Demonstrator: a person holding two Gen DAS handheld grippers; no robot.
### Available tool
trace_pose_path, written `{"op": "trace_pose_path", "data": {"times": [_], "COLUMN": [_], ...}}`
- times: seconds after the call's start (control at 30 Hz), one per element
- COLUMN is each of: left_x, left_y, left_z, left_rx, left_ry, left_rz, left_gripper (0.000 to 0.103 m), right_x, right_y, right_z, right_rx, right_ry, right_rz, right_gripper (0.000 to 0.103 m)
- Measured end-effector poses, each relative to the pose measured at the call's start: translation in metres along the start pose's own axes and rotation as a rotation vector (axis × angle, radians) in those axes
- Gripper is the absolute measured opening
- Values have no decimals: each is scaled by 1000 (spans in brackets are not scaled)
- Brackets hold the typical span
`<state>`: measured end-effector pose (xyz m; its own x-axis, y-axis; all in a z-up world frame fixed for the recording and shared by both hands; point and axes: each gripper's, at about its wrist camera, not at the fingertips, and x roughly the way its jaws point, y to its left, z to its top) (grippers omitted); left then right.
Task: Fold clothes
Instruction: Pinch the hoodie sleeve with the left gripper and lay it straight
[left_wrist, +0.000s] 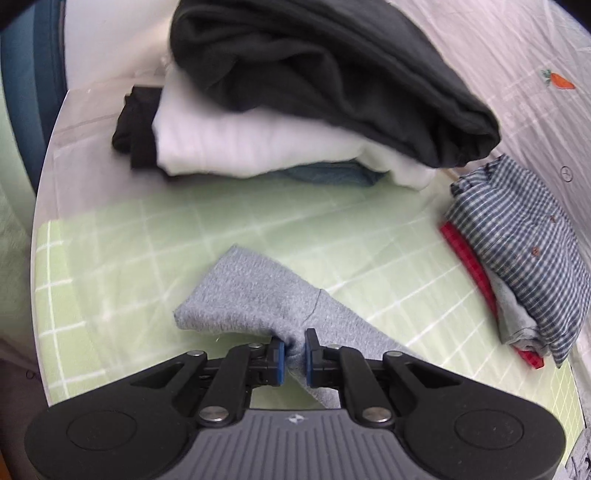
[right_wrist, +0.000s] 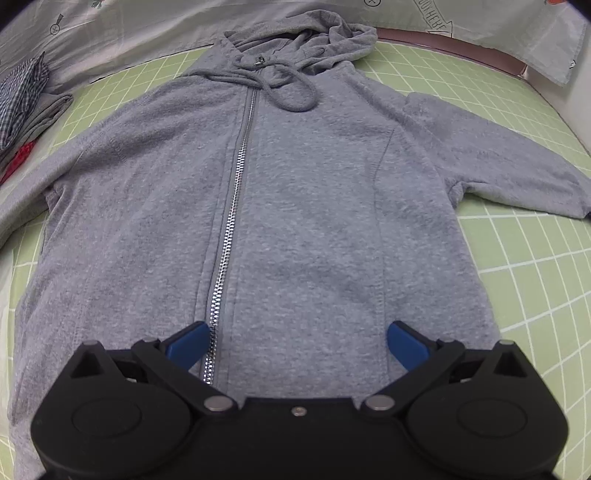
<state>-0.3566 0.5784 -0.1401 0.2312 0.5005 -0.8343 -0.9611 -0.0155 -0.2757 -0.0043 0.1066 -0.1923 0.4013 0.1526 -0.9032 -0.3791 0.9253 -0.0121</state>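
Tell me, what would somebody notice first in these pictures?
Probably the big grey hoodie, lying flat and zipped up on the green checked mat, with the right tool open over its hem. Next, the left tool pinching its grey sleeve, and behind it a pile of folded clothes.

Our left wrist view looks steeply down, close over the green mat (left_wrist: 147, 240); our right looks down over the grey hoodie (right_wrist: 295, 203). Both share the checked shirt (left_wrist: 517, 251).
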Motion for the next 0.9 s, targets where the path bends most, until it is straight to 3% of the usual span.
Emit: {"op": "trace_pose_path", "data": {"times": [0.07, 0.23, 0.4, 0.5, 0.67, 0.8, 0.9], "left_x": [-7, -53, -20, -3, 2, -7, -21], "left_y": [4, -6, -3, 3, 1, -2, -17], "left_z": [-4, 12, -8, -24, -26, -22, -22], "left_rx": [-7, 2, 75, 59, 121, 120, 187], "left_ry": [-1, -111, 5, 70, 84, 82, 41], "left_rz": [-7, -104, 35, 72, 96, 105, 116], "left_gripper": [10, 10, 10, 11, 17, 39, 66], "right_x": [0, 1, 1, 2, -1, -8, -15], "right_y": [0, -1, -3, -3, -4, -15, -30], "right_z": [1, 1, 1, 2, 5, 13, 19], "right_rx": [-4, -2, 7, 1, -13, 34, 76], "right_ry": [3, 4, 0, 1, -17, -66, -111], "right_rz": [0, 3, 10, 9, 6, 37, 30], "right_gripper": [103, 103, 103, 103, 103, 103, 103]}}
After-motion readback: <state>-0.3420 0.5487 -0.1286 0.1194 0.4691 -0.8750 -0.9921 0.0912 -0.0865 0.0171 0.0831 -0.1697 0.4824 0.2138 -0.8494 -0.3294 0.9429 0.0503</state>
